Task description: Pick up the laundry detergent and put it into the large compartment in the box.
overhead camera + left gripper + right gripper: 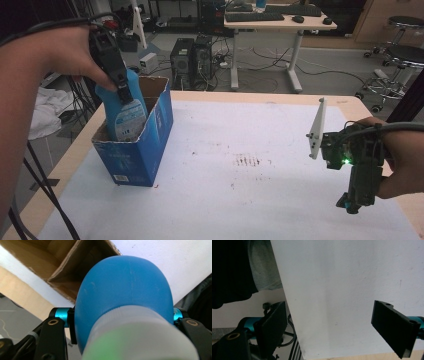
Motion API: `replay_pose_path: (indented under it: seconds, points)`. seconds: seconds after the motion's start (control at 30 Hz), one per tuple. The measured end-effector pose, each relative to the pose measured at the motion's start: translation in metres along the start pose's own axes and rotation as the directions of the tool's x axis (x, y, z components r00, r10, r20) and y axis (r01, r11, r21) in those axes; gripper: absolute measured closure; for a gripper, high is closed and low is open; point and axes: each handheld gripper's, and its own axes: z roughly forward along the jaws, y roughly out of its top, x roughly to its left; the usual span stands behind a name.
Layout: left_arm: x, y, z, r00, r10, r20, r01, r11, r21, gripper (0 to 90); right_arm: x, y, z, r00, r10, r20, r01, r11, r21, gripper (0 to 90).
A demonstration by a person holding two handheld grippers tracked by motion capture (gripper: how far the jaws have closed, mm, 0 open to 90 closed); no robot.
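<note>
The left claw (131, 102) grips a blue bottle (125, 114) partway inside the cardboard box (145, 150), likely mid-placement, needing further lowering before release; the right claw (332, 327) hangs wide, empty

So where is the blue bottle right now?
In the high view the blue bottle is at the table's left side, gripped by the left gripper and partly down inside the open blue box.

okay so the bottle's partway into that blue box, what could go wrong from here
The left gripper grips the blue bottle high up near its cap, so it may swing or slip. The bottle leans against the blue box near the table edge; pushing down could tip or shove it. Nothing braces the box: the right gripper is far off.
</note>
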Motion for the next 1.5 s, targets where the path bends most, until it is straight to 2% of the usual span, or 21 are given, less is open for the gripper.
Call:
replay_pose_path:
  seconds: [0.13,0.2,0.33,0.57,0.6,0.67,0.73,0.93,1.0,1.1,1.33,1.5]
  points:
    - [0.003,-0.001,0.021,0.9999,-0.015,0.007,0.015,0.9998,0.014,40.0,0.000,-0.001,0.001,1.0000,0.004,0.000,-0.004,1.000,0.000,12.8]
    - [0.003,0.000,0.024,0.9998,-0.018,0.003,0.018,0.9997,0.018,39.9,0.000,-0.001,0.001,1.0000,0.003,0.002,-0.003,1.000,-0.001,12.8]
    - [0.004,0.001,0.042,1.0000,-0.007,0.001,0.007,0.9994,0.034,40.0,0.000,-0.001,0.002,1.0000,0.001,-0.001,-0.001,1.000,-0.001,12.8]
    - [0.005,0.001,0.060,0.9999,0.007,0.011,-0.007,0.9991,0.043,40.0,0.000,-0.002,0.004,1.0000,0.004,-0.005,-0.004,1.000,0.000,12.8]
    - [0.005,0.001,0.069,0.9996,0.030,0.002,-0.030,0.9983,0.051,40.0,-0.001,-0.003,0.005,1.0000,0.005,-0.006,-0.005,1.000,-0.001,12.8]
    - [0.005,0.001,0.072,0.9993,0.036,0.003,-0.036,0.9982,0.048,40.0,-0.001,-0.003,0.005,1.0000,0.005,-0.006,-0.005,1.000,-0.002,12.8]
    - [0.005,0.002,0.080,0.9974,0.072,-0.002,-0.072,0.9961,0.050,39.9,-0.002,-0.004,0.006,1.0000,0.004,-0.009,-0.004,1.000,-0.001,12.8]
    - [0.006,0.003,0.090,0.9957,0.093,0.005,-0.093,0.9942,0.054,39.9,-0.002,-0.005,0.007,0.9999,0.011,-0.011,-0.011,1.000,-0.001,12.8]
    - [0.006,0.002,0.090,0.9960,0.089,0.006,-0.089,0.9954,0.035,39.9,-0.002,-0.005,0.007,0.9998,0.015,-0.012,-0.015,1.000,0.000,12.8]
    - [0.008,0.001,0.090,0.9957,0.092,0.015,-0.093,0.9947,0.044,39.9,-0.003,-0.005,0.008,0.9998,0.014,-0.014,-0.014,1.000,0.002,12.8]
    - [0.011,-0.005,0.091,0.9952,0.096,0.022,-0.096,0.9951,0.023,39.4,-0.004,-0.003,0.009,0.9998,0.015,-0.016,-0.015,1.000,-0.002,12.8]
    - [0.011,-0.007,0.090,0.9938,0.111,0.008,-0.111,0.9937,0.014,38.8,-0.004,-0.001,0.010,0.9999,0.008,-0.015,-0.008,1.000,0.000,12.8]
